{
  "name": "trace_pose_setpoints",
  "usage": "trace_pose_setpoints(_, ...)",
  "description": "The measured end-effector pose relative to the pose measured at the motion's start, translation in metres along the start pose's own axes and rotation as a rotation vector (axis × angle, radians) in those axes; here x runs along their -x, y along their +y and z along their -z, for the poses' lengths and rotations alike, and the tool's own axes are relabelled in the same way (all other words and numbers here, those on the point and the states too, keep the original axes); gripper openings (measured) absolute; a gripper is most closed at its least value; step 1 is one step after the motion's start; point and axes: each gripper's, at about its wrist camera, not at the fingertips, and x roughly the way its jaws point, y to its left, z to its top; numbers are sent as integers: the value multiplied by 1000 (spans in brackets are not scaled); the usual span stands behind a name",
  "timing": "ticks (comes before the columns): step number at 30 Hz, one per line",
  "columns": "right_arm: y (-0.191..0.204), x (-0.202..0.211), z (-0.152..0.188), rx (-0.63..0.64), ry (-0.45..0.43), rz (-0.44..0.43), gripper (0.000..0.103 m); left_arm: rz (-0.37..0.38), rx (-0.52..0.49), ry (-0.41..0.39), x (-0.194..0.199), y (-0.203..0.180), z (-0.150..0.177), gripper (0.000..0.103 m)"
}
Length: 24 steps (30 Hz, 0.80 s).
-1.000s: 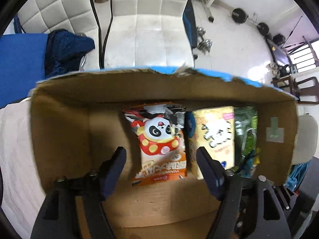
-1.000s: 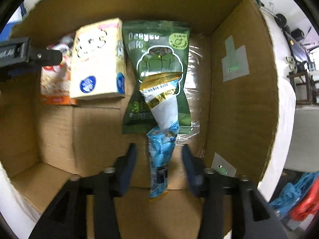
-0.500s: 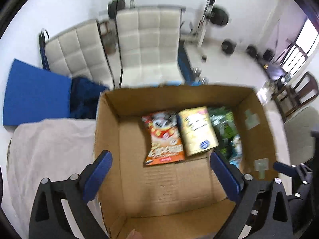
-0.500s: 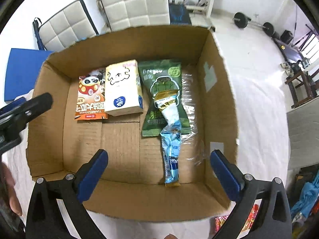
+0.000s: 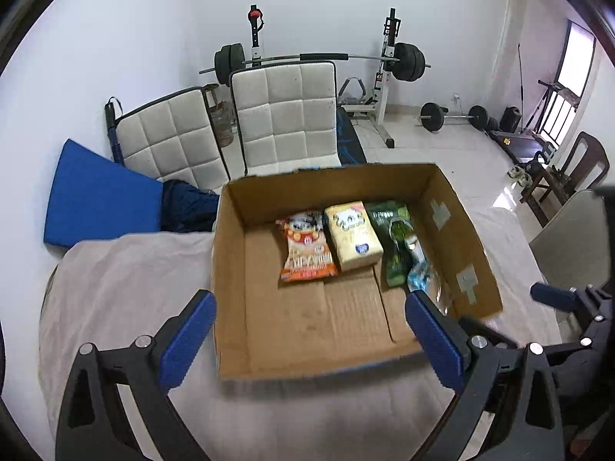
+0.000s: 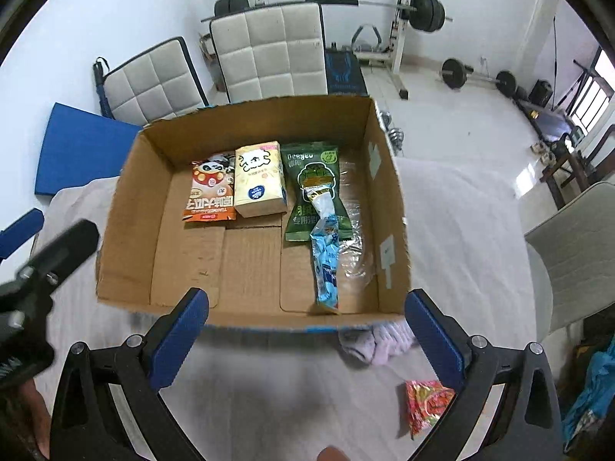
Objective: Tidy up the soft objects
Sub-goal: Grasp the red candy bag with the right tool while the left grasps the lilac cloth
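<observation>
An open cardboard box (image 5: 230,269) (image 6: 130,230) stands on a cloth-covered table. Inside lie an orange panda snack bag (image 5: 307,249) (image 6: 211,192), a yellow tissue pack (image 5: 353,234) (image 6: 259,178), a green pouch (image 5: 396,238) (image 6: 315,188) and a blue-white packet (image 5: 417,265) (image 6: 326,261). My left gripper (image 5: 313,342) is open and empty above the box's near edge. My right gripper (image 6: 307,334) is open and empty, just short of the box. A lilac soft cloth (image 6: 378,342) and a red-yellow snack packet (image 6: 426,403) lie on the table by the right gripper.
Two white padded chairs (image 5: 284,115) (image 6: 269,50) and a blue mat (image 5: 100,199) (image 6: 80,146) stand behind the box. Weights and a barbell rack (image 5: 384,65) fill the back. A grey chair (image 6: 572,253) stands at the right.
Both grippers have pulled up and back out of the box and opened wide. The blue-white packet has been let go and lies in the box.
</observation>
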Motion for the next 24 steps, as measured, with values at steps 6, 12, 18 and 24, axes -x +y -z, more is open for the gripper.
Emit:
trace_pose_setpoints(6,4,32,20,34,-51,0,103,50,52,17,15,-1,15,101)
trace_pose_setpoints(12,-13,50,39,9,-55,-22,103,117,50,56,19,-17,27,101)
trace_pose_setpoints(18,-91,47,81,-153,48,56,103,187,23,139,-1,-63,43,101)
trace_pose_setpoints(24,-200,-11,130,-507,273,64,101,228,-7,282,-55,-130,51,101)
